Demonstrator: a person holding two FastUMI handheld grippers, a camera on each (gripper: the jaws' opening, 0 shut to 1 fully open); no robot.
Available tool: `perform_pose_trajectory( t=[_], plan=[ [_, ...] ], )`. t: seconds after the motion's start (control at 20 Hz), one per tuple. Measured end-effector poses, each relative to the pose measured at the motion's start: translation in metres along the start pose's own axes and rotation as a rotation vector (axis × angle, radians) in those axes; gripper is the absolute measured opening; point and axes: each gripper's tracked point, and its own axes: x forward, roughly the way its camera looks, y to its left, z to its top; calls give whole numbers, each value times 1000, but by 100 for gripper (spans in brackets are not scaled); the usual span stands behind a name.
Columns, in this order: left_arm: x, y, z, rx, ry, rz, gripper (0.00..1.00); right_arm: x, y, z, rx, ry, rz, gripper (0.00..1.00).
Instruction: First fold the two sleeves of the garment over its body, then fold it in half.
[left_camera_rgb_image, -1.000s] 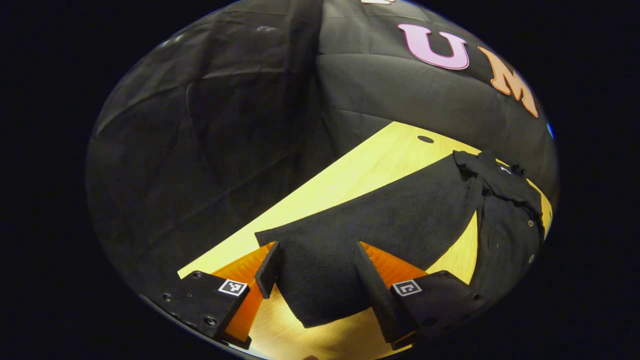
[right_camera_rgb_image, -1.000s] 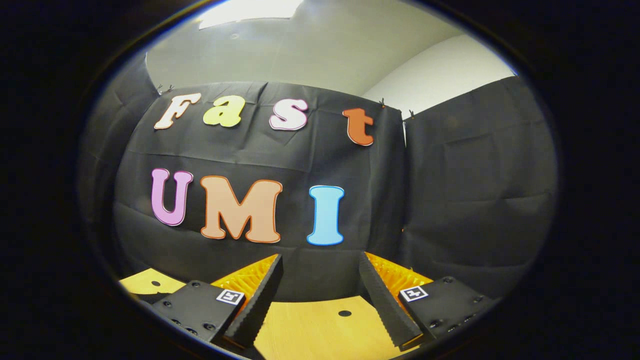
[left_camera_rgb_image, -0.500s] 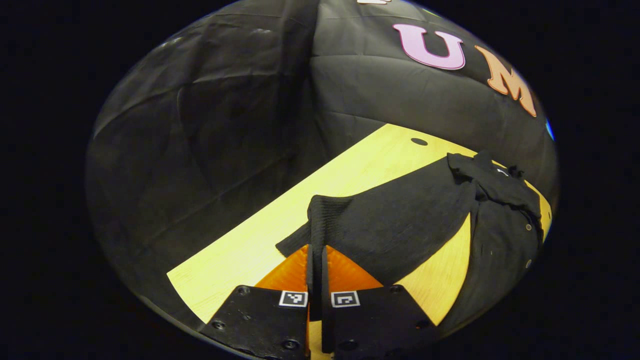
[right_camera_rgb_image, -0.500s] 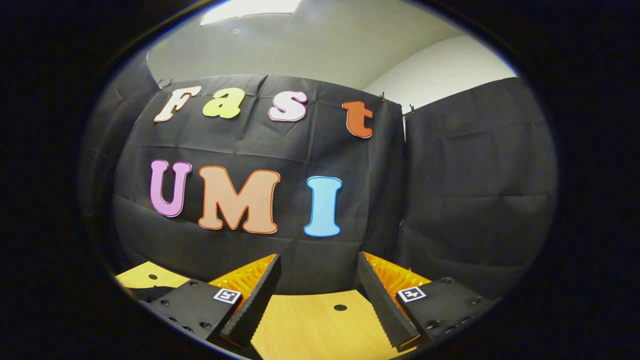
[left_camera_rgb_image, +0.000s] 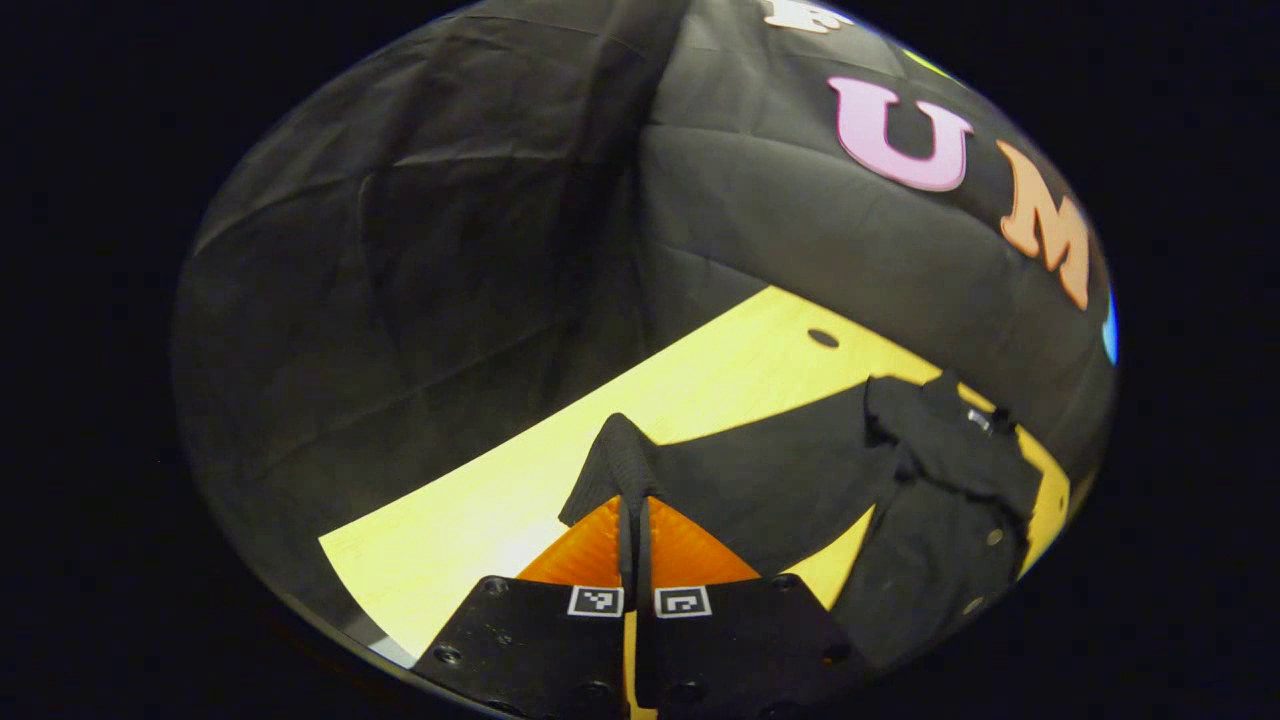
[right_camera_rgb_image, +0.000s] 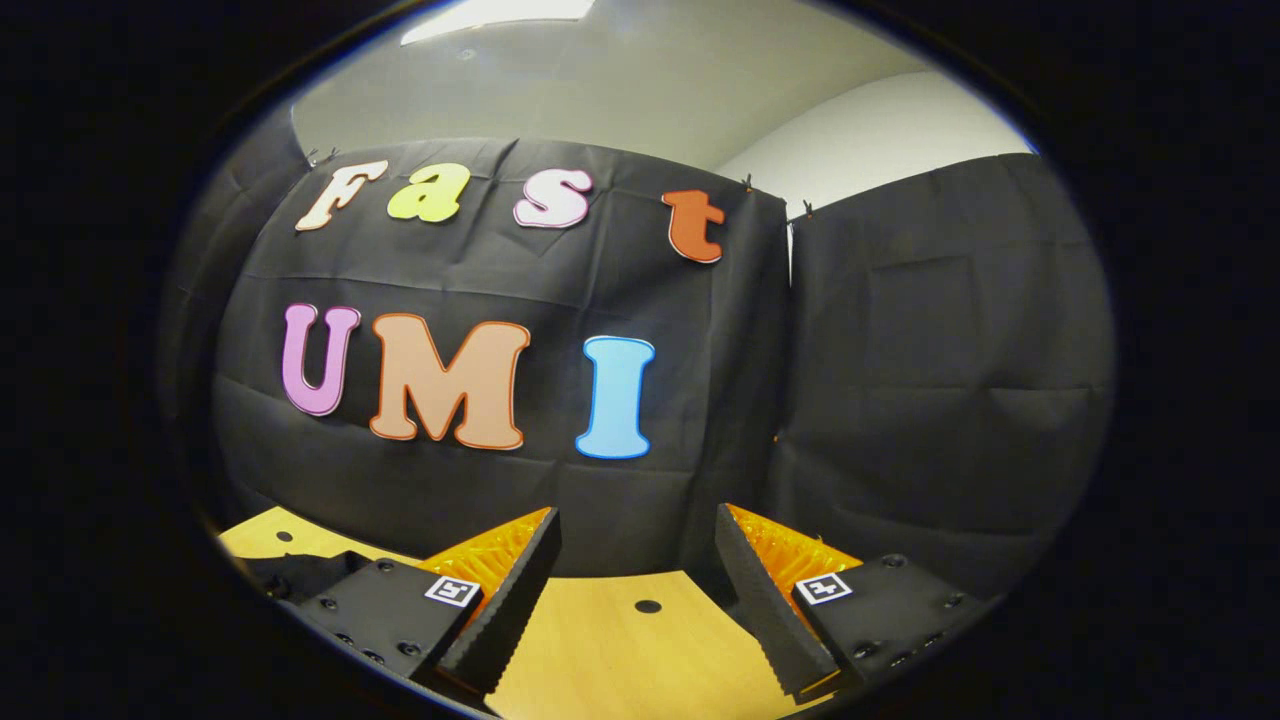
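Both left jaws on sleeve (left_camera_rgb_image: 625, 462)

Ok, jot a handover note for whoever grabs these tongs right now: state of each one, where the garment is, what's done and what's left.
Left tongs: shut on the cuff end of the black garment's sleeve, lifted off the wooden table.
Right tongs: open, empty, above the table's far edge.
Garment: body lies flat to the right, collar toward the booth wall.
Done: one sleeve gripped.
Left: lay this sleeve over the body, fold the other sleeve, then fold in half.
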Motion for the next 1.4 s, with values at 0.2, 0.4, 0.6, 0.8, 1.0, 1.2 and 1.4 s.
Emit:
perform_pose_trajectory(
  t=[0.2, 0.4, 0.6, 0.8, 1.0, 1.2, 1.4],
  plan=[
    [-6, -63, 64, 57, -128, -47, 0, 8, -54, -9, 6, 7, -32, 96],
    [-5, -178, 120, 155, -257, -160, 0, 13, -113, -22, 25, 17, -79, 98],
    [-10, -308, 132, 270, -314, -311, 0, 18, -159, -38, 43, 44, -115, 96],
    [-22, -433, 85, 425, -313, -475, 0, 14, -194, -53, 79, 67, -145, 98],
    [-31, -521, 15, 521, -252, -613, 0, 1, -222, -68, 76, 98, -190, 98],
    [-20, -563, -81, 587, -127, -648, 0, -15, -240, -84, 85, 134, -223, 98],
    [-29, -588, -151, 596, -3, -718, 38, -26, -246, -95, 84, 159, -229, 98]
  ],
)
